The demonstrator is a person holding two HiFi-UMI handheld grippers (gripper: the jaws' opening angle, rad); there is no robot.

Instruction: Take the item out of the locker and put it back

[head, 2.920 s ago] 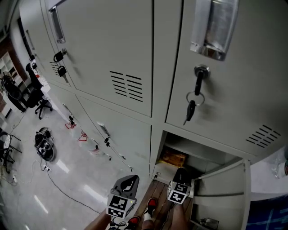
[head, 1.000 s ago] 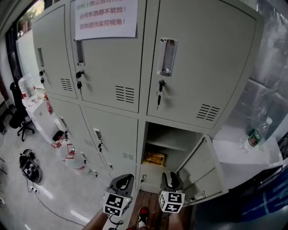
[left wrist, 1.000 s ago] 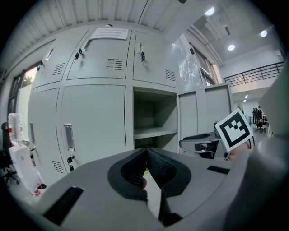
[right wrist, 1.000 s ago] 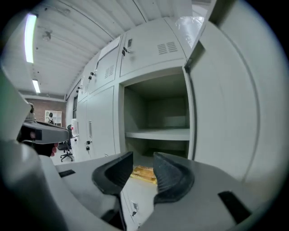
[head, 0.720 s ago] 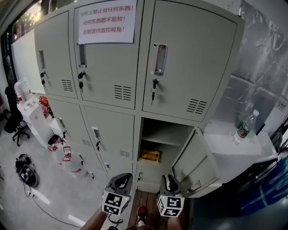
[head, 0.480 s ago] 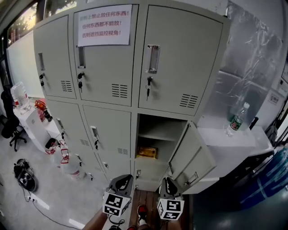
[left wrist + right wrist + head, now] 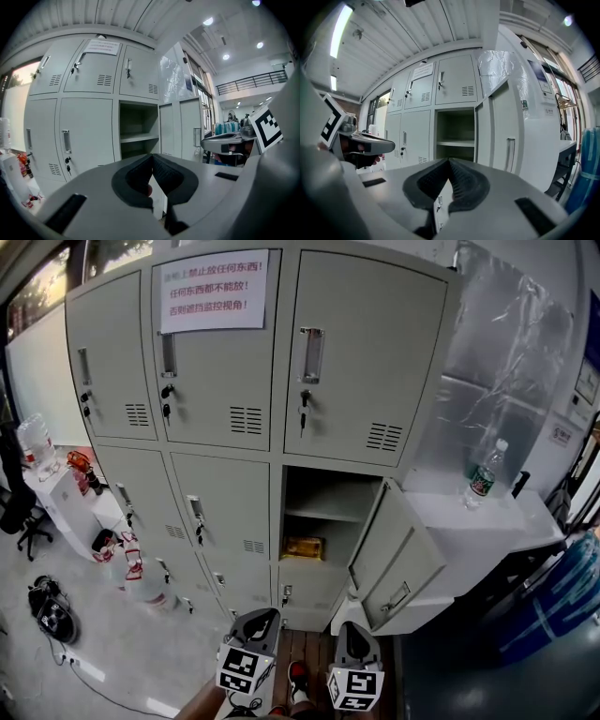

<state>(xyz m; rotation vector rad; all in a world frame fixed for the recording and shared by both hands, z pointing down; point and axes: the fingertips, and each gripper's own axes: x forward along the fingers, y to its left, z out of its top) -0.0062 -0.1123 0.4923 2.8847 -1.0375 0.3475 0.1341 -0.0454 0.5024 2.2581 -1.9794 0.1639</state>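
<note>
Closest in, low in the head view, the left gripper (image 7: 262, 622) and the right gripper (image 7: 352, 634) hang side by side above the person's red shoe (image 7: 297, 677), both aimed at the lockers. Each gripper view shows its fingers meeting tip to tip with nothing between them. The right fingers are just finishing their closing, on empty air.

Compared with a second ago, the locker bank sits farther beyond the fingertips and more of it is in frame, so the person has backed away empty-handed.

Well ahead of the fingertips, a little left of the right pair, the open locker compartment (image 7: 323, 486) stands with its door (image 7: 394, 563) swung out on the right fingers' side. The item, a yellow-brown packet (image 7: 305, 547), lies on the compartment floor under the inner shelf (image 7: 323, 513), well apart from both grippers. I judge it has been put back and the task is at or near its end, with perhaps the door left to shut.

Room is generous: open floor lies between fingers and locker, and the door's edge is the only thing jutting toward the right fingers' path. Beyond the door to the right, a water bottle (image 7: 480, 476) stands on a white surface (image 7: 511, 521). Far left of the left fingers, large water bottles (image 7: 127, 568) sit on the floor.
</note>
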